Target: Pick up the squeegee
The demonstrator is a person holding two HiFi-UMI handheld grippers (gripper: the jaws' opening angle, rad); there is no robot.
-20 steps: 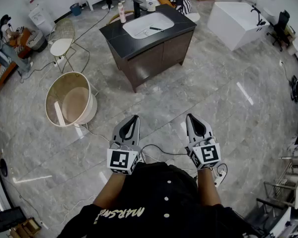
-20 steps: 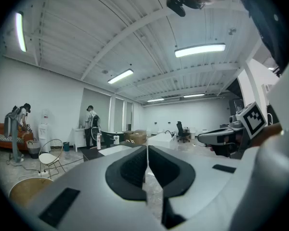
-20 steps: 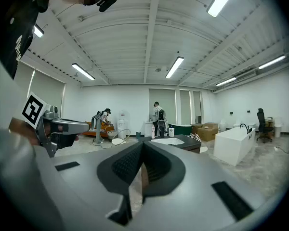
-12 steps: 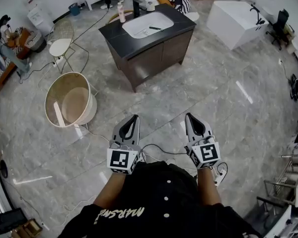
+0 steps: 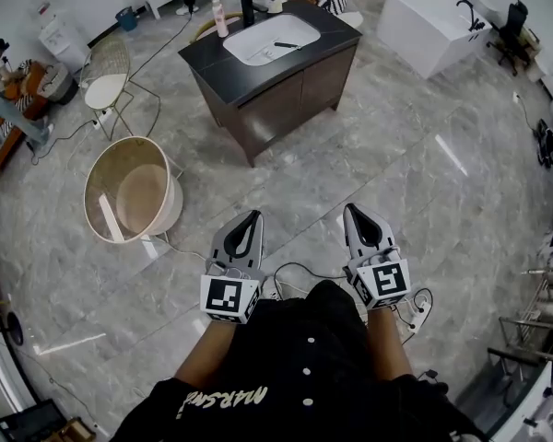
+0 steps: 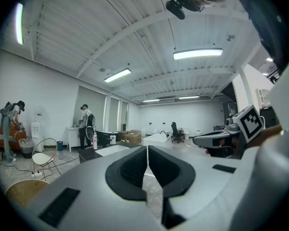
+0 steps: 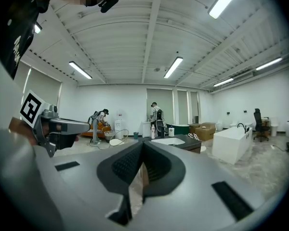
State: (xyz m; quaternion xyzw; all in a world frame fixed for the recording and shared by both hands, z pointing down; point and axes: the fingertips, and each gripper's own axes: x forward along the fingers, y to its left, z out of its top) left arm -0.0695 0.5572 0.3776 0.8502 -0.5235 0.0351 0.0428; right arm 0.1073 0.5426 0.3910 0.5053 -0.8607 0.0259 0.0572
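A wide white-walled room under ceiling strip lights, floored in glossy grey marble tiles. Toward its far side stands a dark wooden vanity table with a black top. A white rectangular basin is sunk in the table's middle, and in it, toward the table's right edge, lies the slim dark squeegee. A pale pink bottle stands at the table's far left corner. On the floor, a white bathtub sits right of the table; a round beige tub on its side and a wire chair sit to its left. Well apart from the table, the left gripper and right gripper are held side by side over the tiles — each with its jaws pressed together, nothing between them
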